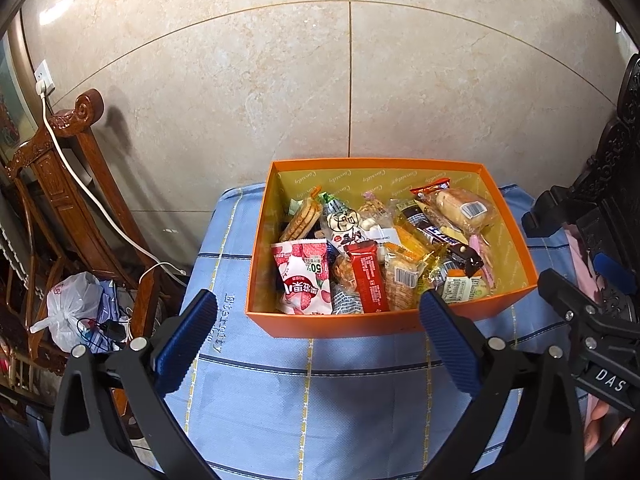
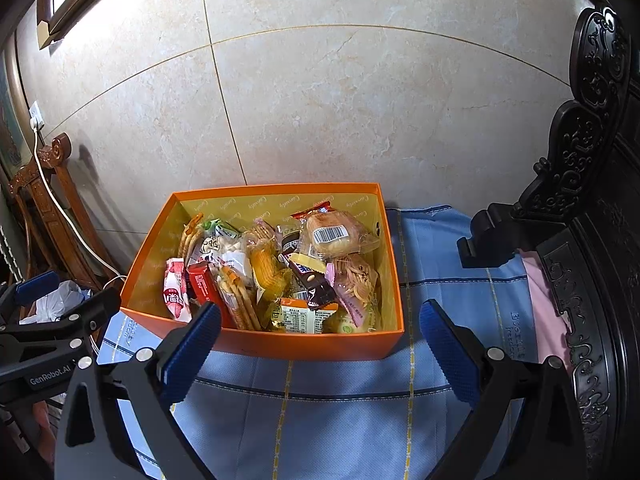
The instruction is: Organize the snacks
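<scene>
Holding both grippers back from the orange box (image 1: 360,322), you have nothing gripped: the left gripper (image 1: 320,320) and the right gripper (image 2: 320,336) each show jaws spread wide and empty. The snacks lie heaped inside the box, straight ahead of and beyond both jaws. The red bar (image 1: 370,280) lies nearest your left gripper, its long axis running away from you, roughly in line with the jaws' reach. The bun packet (image 2: 334,234) at the far right corner seems closer to your right one. The box sits on a desk under a blue checked cloth (image 2: 320,408), against a marble-tiled wall (image 2: 360,100), carved wooden furniture (image 2: 592,240) on either side.
</scene>
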### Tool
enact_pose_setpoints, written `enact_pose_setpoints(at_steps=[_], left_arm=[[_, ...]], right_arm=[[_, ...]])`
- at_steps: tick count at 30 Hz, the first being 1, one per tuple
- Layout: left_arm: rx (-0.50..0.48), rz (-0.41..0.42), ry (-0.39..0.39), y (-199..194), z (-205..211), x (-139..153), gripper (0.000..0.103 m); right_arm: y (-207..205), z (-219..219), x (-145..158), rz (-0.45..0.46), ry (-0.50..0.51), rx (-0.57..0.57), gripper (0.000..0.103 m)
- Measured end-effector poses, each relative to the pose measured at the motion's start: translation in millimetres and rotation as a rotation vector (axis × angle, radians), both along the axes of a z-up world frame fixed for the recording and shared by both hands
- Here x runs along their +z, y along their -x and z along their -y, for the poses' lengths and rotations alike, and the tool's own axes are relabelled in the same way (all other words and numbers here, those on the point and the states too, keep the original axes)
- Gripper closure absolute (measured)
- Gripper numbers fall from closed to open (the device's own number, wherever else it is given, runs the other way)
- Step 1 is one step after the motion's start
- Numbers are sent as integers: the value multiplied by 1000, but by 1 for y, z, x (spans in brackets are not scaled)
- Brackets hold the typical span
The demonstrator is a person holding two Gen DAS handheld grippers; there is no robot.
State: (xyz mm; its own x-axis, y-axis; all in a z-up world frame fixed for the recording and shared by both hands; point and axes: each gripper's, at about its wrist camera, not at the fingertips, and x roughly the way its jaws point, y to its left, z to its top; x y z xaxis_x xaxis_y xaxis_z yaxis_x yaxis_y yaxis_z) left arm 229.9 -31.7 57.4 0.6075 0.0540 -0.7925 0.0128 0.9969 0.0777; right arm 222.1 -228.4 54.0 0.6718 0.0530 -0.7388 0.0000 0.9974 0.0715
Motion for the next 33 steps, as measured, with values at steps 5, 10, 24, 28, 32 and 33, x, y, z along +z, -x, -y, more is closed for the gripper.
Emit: enact_pose_setpoints(at_steps=[5,10,24,28,32,33], left_arm=[[6,-6,-1,-1,-1,-1,4],[0,-20,8,-1,-2,-4,4],[16,24,-34,5,-3,-5,4],[5,51,-26,7,-4,-3,4],[1,33,-29,3,-3,-3,4],[-1,25,-26,2,-3,-4,4]], right_arm=[[0,0,0,1,-1,-2,3],[0,1,-1,0,-1,-3,3],[0,1,-4,-8,-4,-7,3],[0,0,-4,-8,-2,-3,3],[0,0,-4,-7,-4,-2,3],[0,0,-4,-7,-5,0,3]])
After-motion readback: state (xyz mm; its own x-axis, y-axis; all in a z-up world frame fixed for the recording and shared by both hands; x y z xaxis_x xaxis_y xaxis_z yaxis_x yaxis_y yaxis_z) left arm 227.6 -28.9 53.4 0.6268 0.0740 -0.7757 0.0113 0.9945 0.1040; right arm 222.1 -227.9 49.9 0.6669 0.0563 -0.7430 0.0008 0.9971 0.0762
